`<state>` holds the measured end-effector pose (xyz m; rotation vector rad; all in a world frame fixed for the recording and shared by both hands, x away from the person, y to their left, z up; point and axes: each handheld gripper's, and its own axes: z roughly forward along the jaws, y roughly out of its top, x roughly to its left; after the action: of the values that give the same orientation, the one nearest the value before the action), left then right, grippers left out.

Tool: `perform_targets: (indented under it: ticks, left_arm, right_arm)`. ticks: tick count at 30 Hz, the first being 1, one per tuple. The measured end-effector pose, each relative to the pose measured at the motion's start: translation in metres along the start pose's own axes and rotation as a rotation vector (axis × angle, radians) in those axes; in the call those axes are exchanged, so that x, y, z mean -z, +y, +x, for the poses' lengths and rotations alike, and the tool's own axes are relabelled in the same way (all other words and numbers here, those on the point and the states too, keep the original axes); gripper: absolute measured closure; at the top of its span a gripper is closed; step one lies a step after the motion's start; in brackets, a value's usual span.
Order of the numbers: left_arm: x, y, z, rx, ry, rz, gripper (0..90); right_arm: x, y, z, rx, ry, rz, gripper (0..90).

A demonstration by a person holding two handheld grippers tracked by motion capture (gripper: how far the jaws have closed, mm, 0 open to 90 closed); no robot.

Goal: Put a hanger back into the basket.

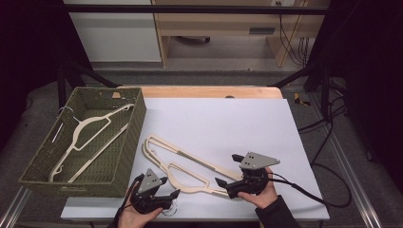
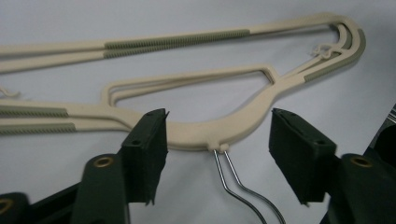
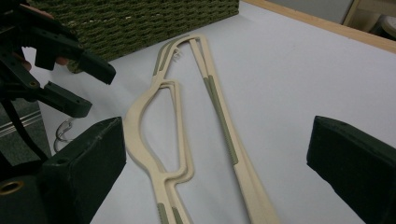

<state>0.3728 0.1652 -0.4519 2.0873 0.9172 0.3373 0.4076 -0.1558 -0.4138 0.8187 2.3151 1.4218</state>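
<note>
Hangers [image 1: 190, 166], cream, stacked flat on white surface [image 1: 228, 118], between your two claws. Your left claw [image 1: 167, 188] wide open, empty, jaws either side of wire hook [image 2: 233, 184]. Your right claw [image 1: 229, 169] wide open, empty, near hangers' other end. Green basket [image 1: 124, 156] at left holds another hanger [image 1: 90, 137].

The high view looks forward and down from above the person's side, taking in the whole table [image 1: 285, 137], the basket [image 1: 128, 156] at its left and the floor beyond. The left gripper view sits low and close, looking between its black jaws at the hangers [image 2: 233, 126]. The right gripper view sits a little farther back, facing the same hangers [image 3: 144, 126], the basket [image 3: 140, 23] and what seems to be the left gripper [image 3: 70, 79].
</note>
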Motion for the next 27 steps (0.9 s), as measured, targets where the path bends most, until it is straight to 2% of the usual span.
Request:
perform_targets:
  ticks: [3, 8, 16, 19, 24, 27]
  left_arm:
    - [-0.005, -0.004, -0.001, 0.008, 0.008, 0.029, 50.4]
    - [-0.012, -0.009, -0.004, 0.005, 0.021, 0.079, 59.9]
    - [-0.017, -0.011, -0.003, 0.045, 0.028, 0.104, 73.1]
    - [-0.02, -0.012, -0.004, 0.045, 0.03, 0.119, 76.0]
    - [-0.021, -0.012, -0.006, 0.042, 0.068, 0.133, 85.4]
    - [-0.022, -0.012, -0.009, 0.039, 0.085, 0.135, 86.3]
  right_arm:
    - [-0.004, -0.001, 0.002, 0.0, 0.008, 0.011, 5.2]
    - [-0.008, -0.002, 0.004, 0.006, 0.014, 0.024, 5.3]
    - [-0.009, -0.003, 0.004, 0.005, 0.016, 0.028, 5.4]
    - [-0.01, -0.003, 0.005, 0.007, 0.017, 0.03, 5.4]
    - [-0.01, -0.003, 0.005, 0.006, 0.019, 0.029, 5.4]
    - [-0.012, -0.003, 0.007, 0.008, 0.022, 0.035, 5.4]
